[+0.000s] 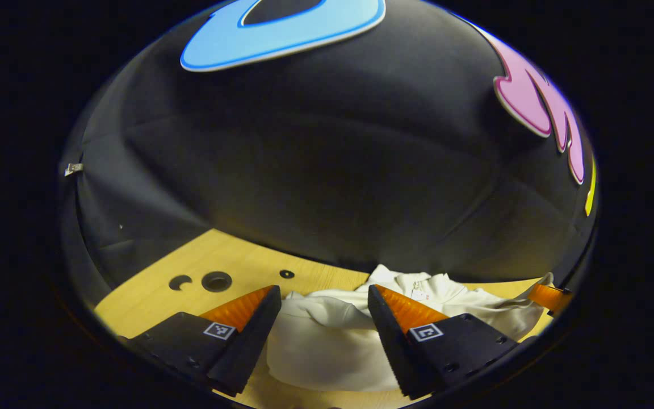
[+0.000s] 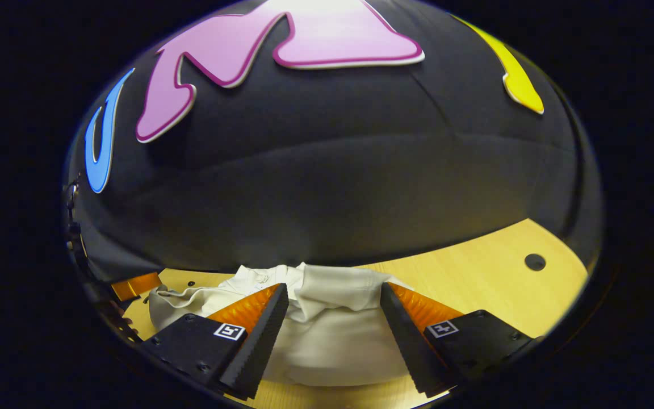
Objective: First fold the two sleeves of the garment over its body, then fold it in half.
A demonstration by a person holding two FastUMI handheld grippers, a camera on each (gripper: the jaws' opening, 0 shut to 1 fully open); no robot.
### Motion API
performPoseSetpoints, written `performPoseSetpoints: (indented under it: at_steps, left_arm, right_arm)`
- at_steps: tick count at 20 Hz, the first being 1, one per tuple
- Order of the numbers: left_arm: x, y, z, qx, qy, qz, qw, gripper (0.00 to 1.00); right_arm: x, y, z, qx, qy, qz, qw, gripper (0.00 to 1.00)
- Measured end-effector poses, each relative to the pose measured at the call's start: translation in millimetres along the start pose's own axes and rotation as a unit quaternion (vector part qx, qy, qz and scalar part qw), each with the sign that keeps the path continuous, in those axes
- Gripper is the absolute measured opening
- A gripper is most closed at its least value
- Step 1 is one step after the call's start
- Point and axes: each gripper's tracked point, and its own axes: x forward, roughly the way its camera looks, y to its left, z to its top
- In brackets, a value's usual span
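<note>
Left gripper view shows the left gripper (image 1: 323, 318) with fingers spread wide, holding nothing, near the white garment (image 1: 327, 346) bunched on the wooden table (image 1: 151, 301). Right gripper view shows the right gripper (image 2: 334, 318) just as wide, likely so cloth can slip between.

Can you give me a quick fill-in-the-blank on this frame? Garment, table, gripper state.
1. The garment lying on the table is ____ in colour.
2. The table under it is made of light ____.
3. The left gripper has its two fingers ____, with cloth seen between them.
4. In the right gripper view, the right gripper is also ____, not clamped on the cloth.

Missing words: white; wood; open; open
</note>
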Motion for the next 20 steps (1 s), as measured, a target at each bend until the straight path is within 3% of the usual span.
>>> performPoseSetpoints:
  at_steps: [3, 6, 13, 20]
  left_arm:
    - [-46, 7, 36, 0.007, -0.030, 0.000, 1.000, 0.97]
    - [-105, 8, 72, -0.017, -0.056, -0.013, 0.998, 0.96]
    - [-259, 24, 122, -0.004, -0.092, -0.061, 0.994, 0.96]
    - [-386, 35, 128, -0.001, -0.107, -0.092, 0.990, 0.96]
  right_arm:
    - [-34, -7, 30, -0.012, -0.026, -0.016, 0.999, 0.98]
    - [-82, -17, 63, -0.016, -0.048, -0.036, 0.998, 0.98]
    - [-239, -59, 145, -0.010, -0.120, -0.092, 0.989, 0.98]
    - [-371, -72, 149, -0.016, -0.124, -0.116, 0.985, 0.98]
